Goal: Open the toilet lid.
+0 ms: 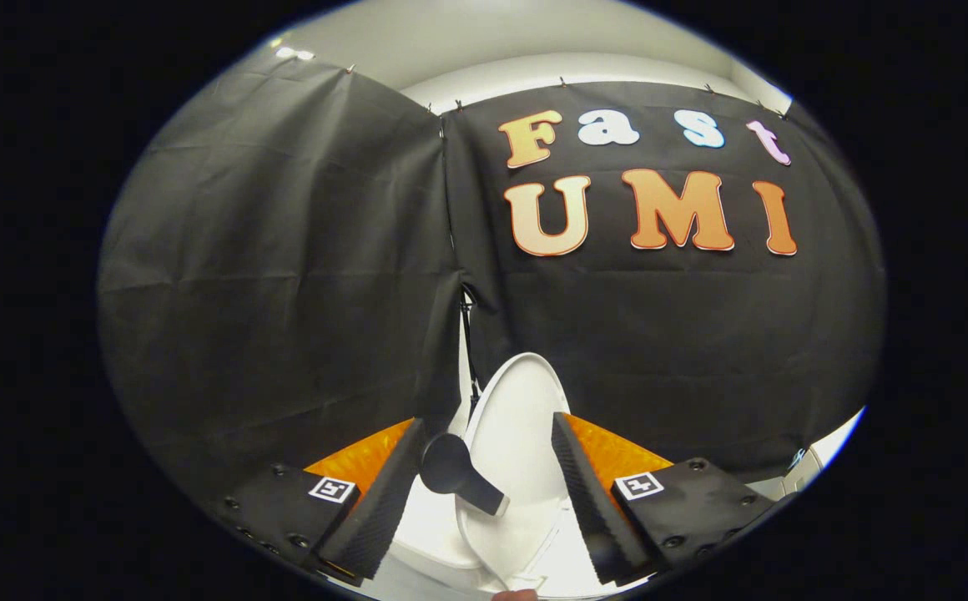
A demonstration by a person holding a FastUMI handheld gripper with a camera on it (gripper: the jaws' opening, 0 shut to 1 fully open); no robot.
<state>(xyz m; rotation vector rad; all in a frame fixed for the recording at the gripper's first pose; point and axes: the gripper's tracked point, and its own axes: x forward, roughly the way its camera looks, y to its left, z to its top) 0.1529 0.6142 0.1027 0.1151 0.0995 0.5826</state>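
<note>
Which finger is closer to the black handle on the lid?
The left finger: the handle on the upright lid sits right beside it; the right finger stands across the lid from it. The gripper is open.

Black cloth (284, 250) hangs as the booth's wall in two panels that meet at a vertical seam (449, 242). Small clips (562, 82) hold the upper edge, and the cloth shows soft folds. Above it there is a pale wall or ceiling (492, 50), evenly lit, with a bright reflection (294, 53) near the upper corner, perhaps from a lamp. Low down the seam opens slightly.
</note>
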